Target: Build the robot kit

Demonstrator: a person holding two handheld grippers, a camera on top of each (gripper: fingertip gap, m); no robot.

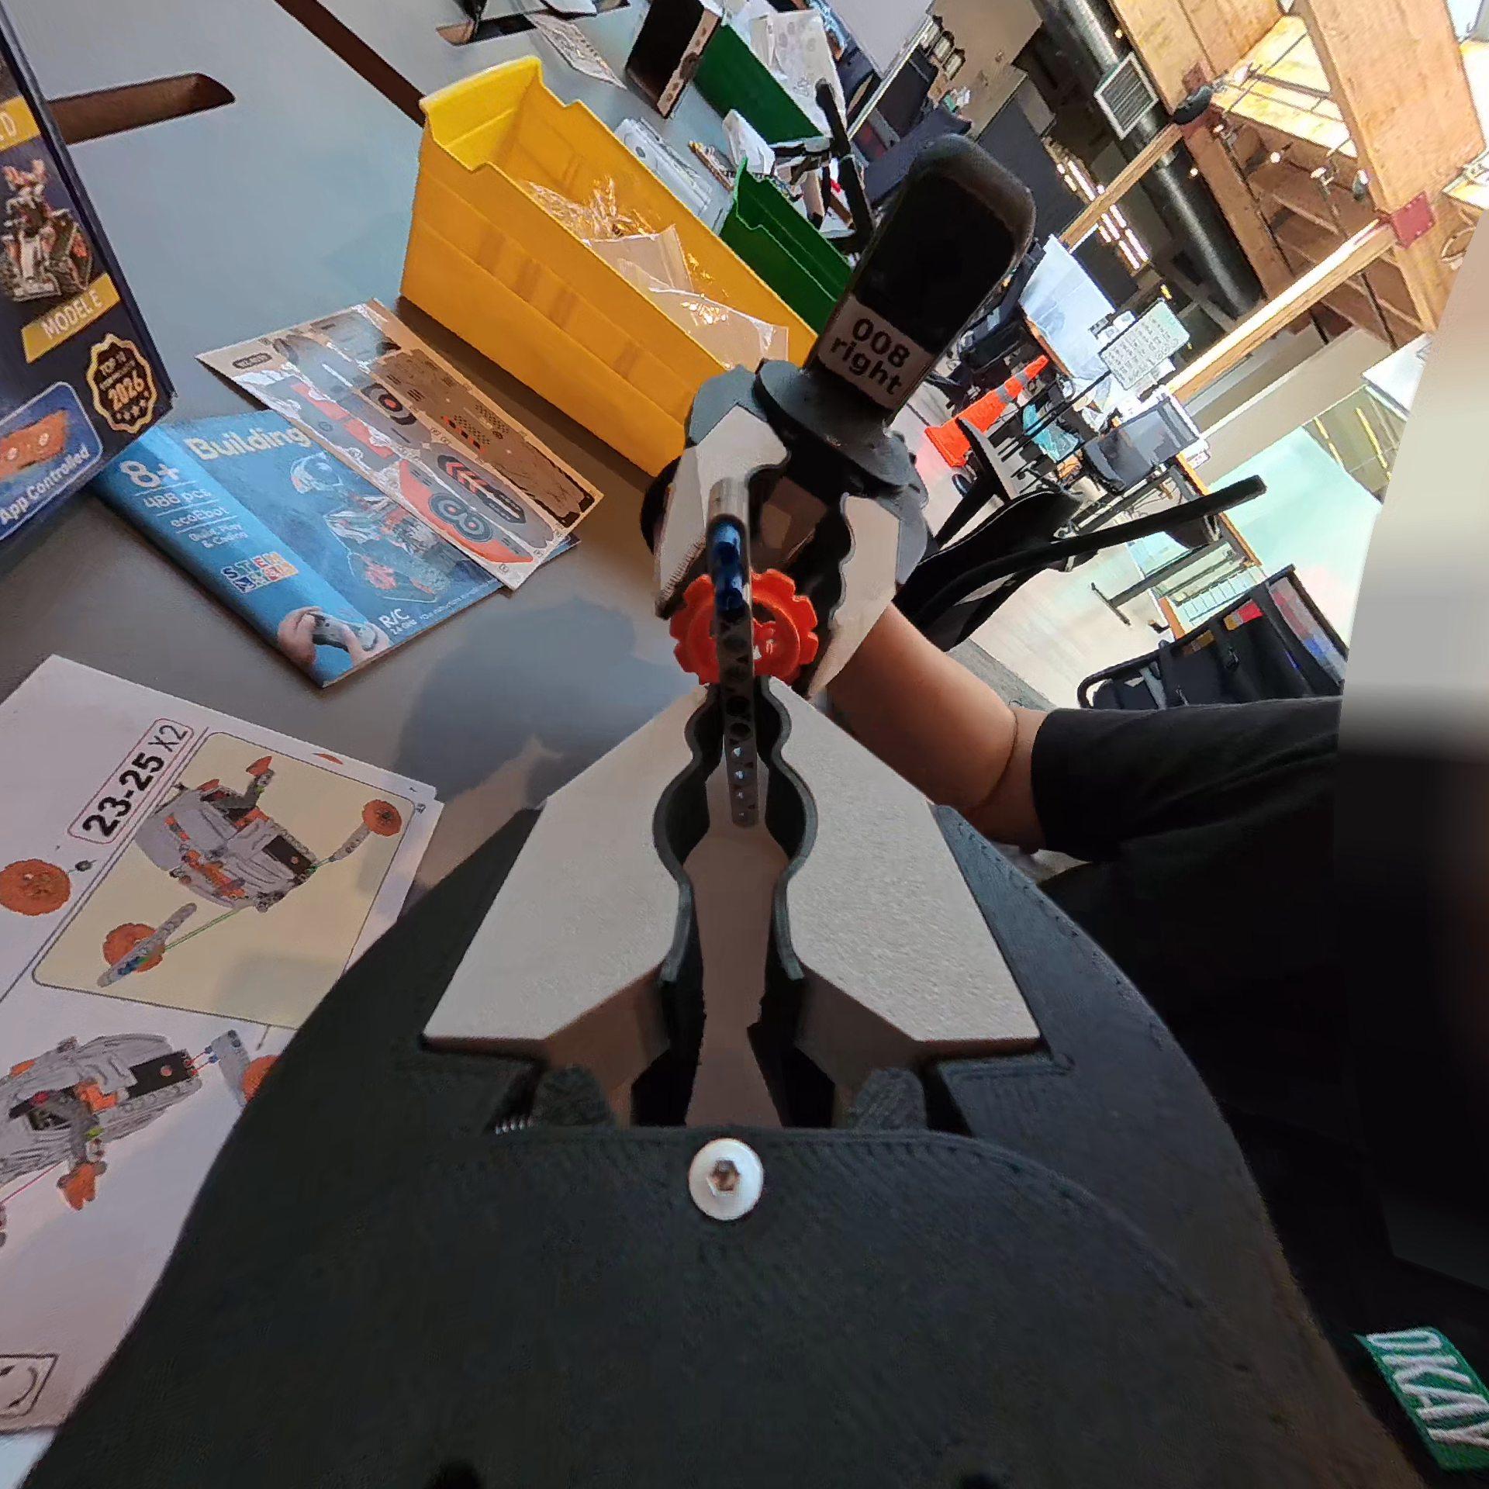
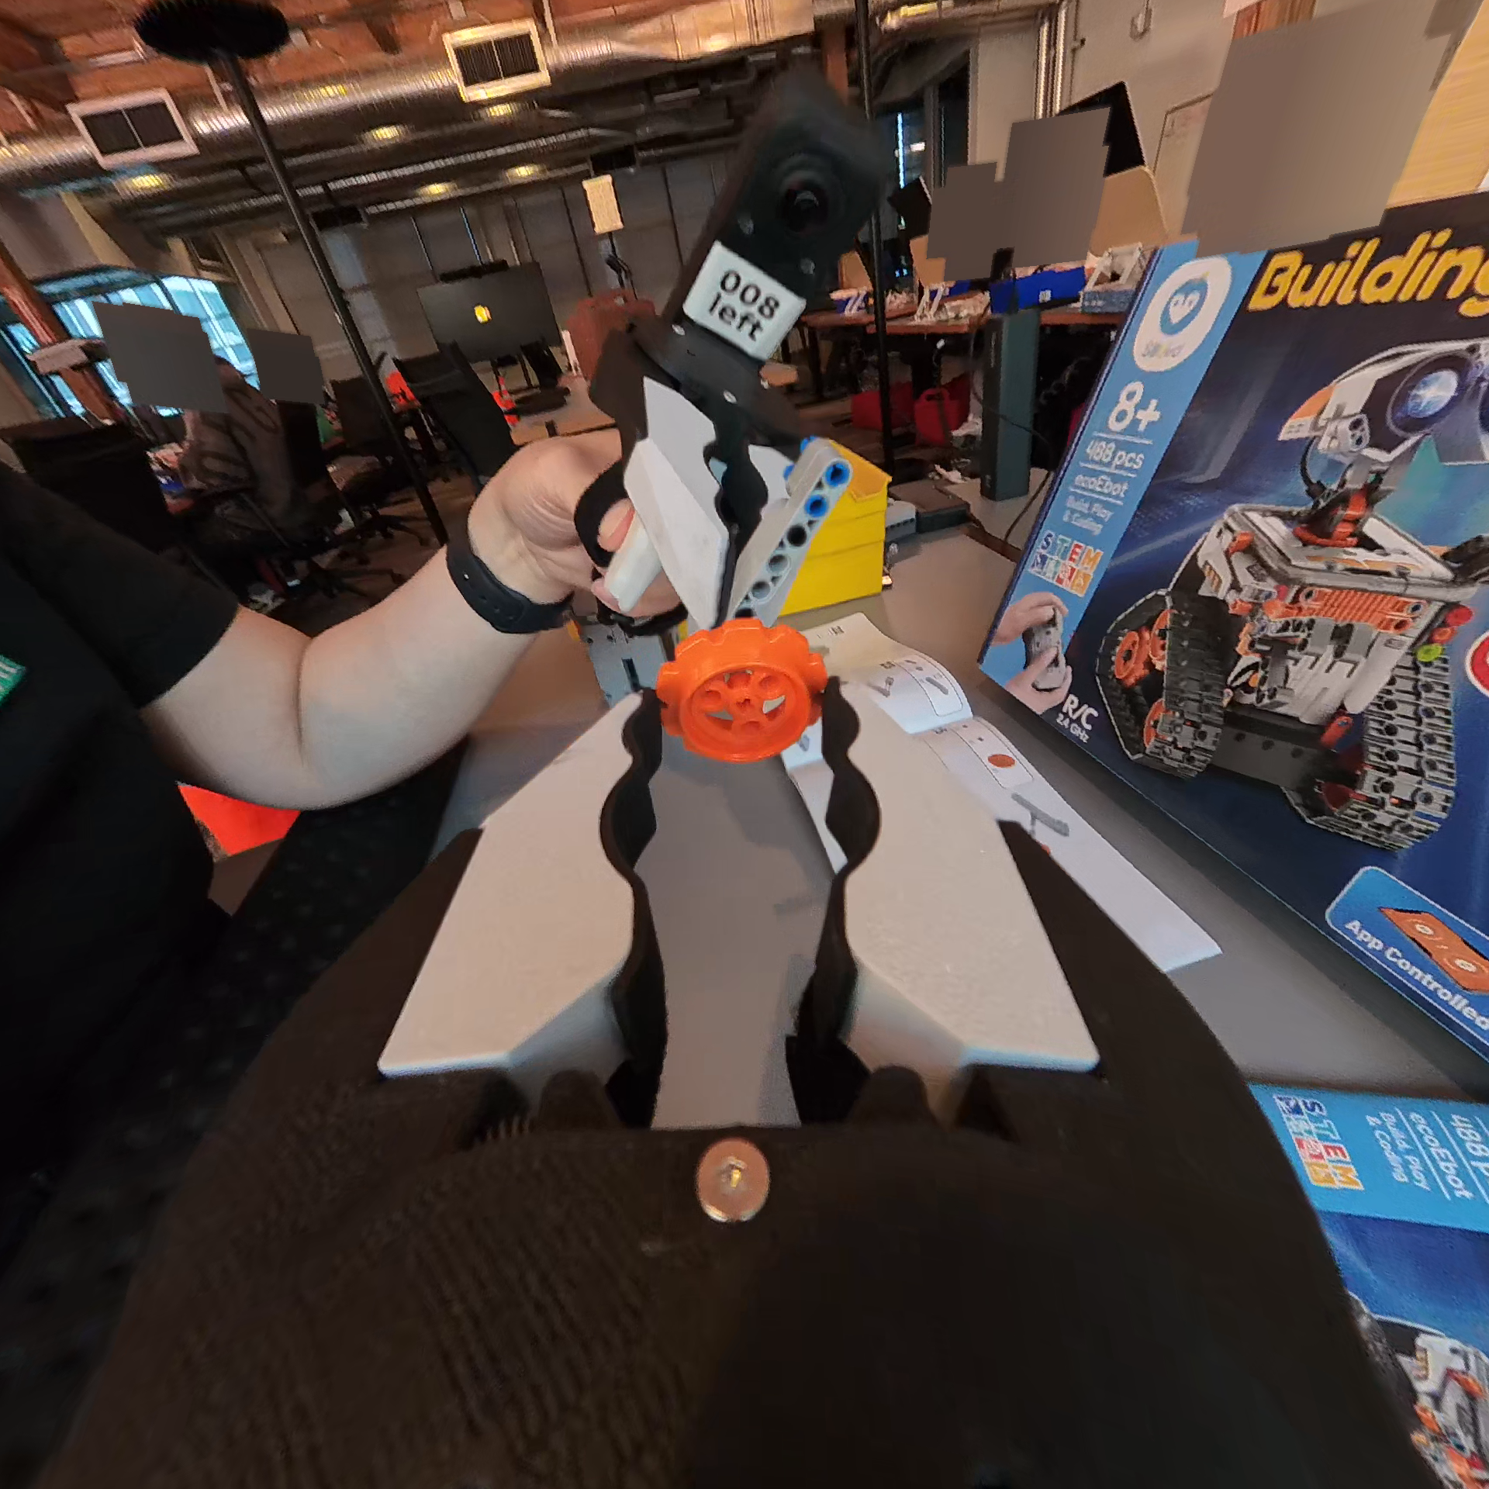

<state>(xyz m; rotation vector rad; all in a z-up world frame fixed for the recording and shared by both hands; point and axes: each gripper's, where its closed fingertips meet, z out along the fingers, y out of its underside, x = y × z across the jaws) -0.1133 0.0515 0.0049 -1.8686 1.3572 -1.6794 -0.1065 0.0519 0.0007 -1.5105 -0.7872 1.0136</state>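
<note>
My left gripper (image 1: 737,703) is shut on a grey perforated beam (image 1: 740,765), seen edge-on, with blue pins (image 1: 725,564) near its far end. My right gripper (image 2: 741,685) is shut on an orange toothed wheel (image 2: 729,725), held in the air above the table. The wheel (image 1: 773,644) sits against the side of the beam just past my left fingertips. In the right wrist view the left gripper (image 2: 717,588) comes in from above with the beam (image 2: 794,536). In the left wrist view the right gripper (image 1: 765,604) faces mine.
A yellow bin (image 1: 516,266) with clear bags and a green bin (image 1: 773,234) stand behind. A blue booklet (image 1: 322,548), a sticker sheet (image 1: 419,427) and an open instruction page (image 1: 161,846) lie on the grey table. A toy box (image 2: 1289,564) stands upright at the right. The tips of both grippers are at nearly the same place.
</note>
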